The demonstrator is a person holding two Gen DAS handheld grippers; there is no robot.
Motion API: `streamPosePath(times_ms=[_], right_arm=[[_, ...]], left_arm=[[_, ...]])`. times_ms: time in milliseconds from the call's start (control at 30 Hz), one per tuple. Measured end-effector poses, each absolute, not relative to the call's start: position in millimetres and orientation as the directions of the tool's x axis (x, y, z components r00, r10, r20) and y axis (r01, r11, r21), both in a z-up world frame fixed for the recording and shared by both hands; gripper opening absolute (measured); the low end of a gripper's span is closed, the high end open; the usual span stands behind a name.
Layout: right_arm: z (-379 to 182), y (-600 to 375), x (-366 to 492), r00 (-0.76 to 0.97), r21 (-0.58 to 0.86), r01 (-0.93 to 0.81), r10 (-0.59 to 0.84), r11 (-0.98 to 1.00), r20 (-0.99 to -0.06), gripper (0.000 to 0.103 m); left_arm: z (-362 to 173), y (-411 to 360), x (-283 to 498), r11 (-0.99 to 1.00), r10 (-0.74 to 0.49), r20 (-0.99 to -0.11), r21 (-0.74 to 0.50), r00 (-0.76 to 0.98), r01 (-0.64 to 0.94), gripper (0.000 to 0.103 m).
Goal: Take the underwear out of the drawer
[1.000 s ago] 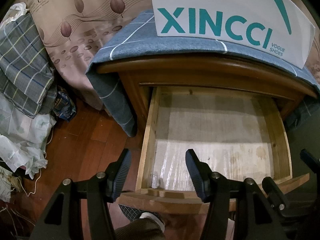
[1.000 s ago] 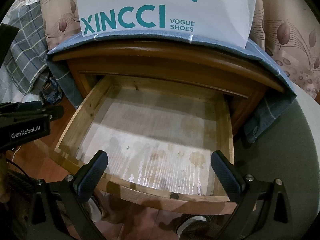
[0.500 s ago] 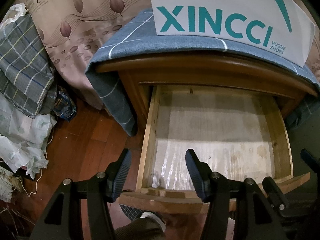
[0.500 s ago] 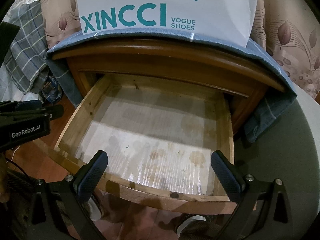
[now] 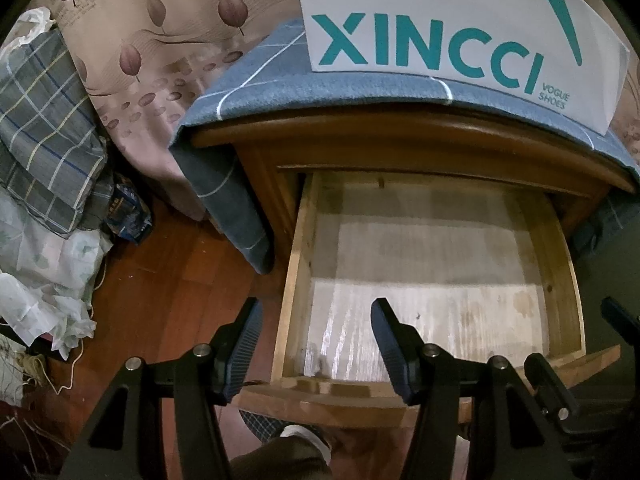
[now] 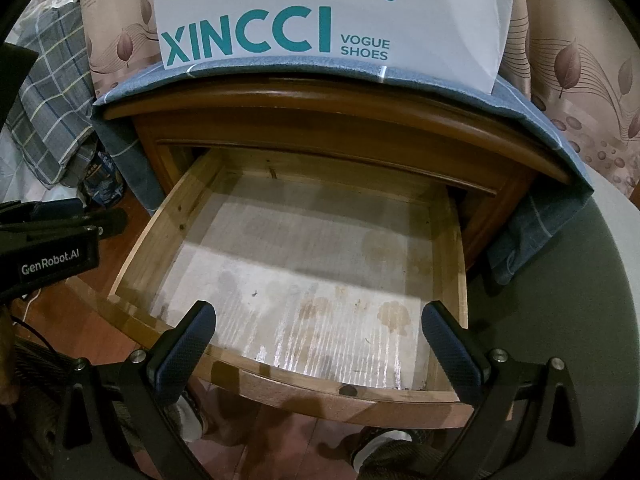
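The wooden drawer (image 5: pixel 294 272) of the nightstand stands pulled out; it also shows in the right wrist view (image 6: pixel 454 264). Its stained, shiny liner (image 6: pixel 304 280) is bare, and I see no underwear in either view. My left gripper (image 5: pixel 316 320) is open and empty above the drawer's front left corner. My right gripper (image 6: pixel 318 320) is wide open and empty above the drawer's front edge. The left gripper's body (image 6: pixel 48 256) shows at the left of the right wrist view.
A white XINCCI shoe bag (image 6: pixel 328 20) stands on a blue checked cloth (image 5: pixel 256 88) over the nightstand top. Plaid bedding (image 5: pixel 40 128) and white fabric (image 5: pixel 44 264) lie on the wooden floor at the left. A grey-green surface (image 6: pixel 560 300) lies at the right.
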State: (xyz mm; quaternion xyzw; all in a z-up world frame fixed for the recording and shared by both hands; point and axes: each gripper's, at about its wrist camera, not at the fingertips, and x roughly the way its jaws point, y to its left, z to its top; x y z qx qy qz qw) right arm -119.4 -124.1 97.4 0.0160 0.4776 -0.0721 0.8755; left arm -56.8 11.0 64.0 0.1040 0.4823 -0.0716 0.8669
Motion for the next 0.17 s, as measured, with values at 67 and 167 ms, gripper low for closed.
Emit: streamPosePath(times_ms=[67, 167], right_arm=[[97.4, -124.3, -119.3, 0.533, -0.043, 0.141, -0.113, 0.989, -0.839, 0.102], [97.6, -123.8, -119.5, 0.534, -0.042, 0.141, -0.112, 0.989, -0.838, 0.102]], left_arm=[[64.8, 11.4, -56.3, 0.968, -0.030, -0.850, 0.106, 0.526, 0.227, 0.058], [66.0, 12.7, -55.8, 0.969, -0.035, -0.848, 0.101, 0.528, 0.227, 0.058]])
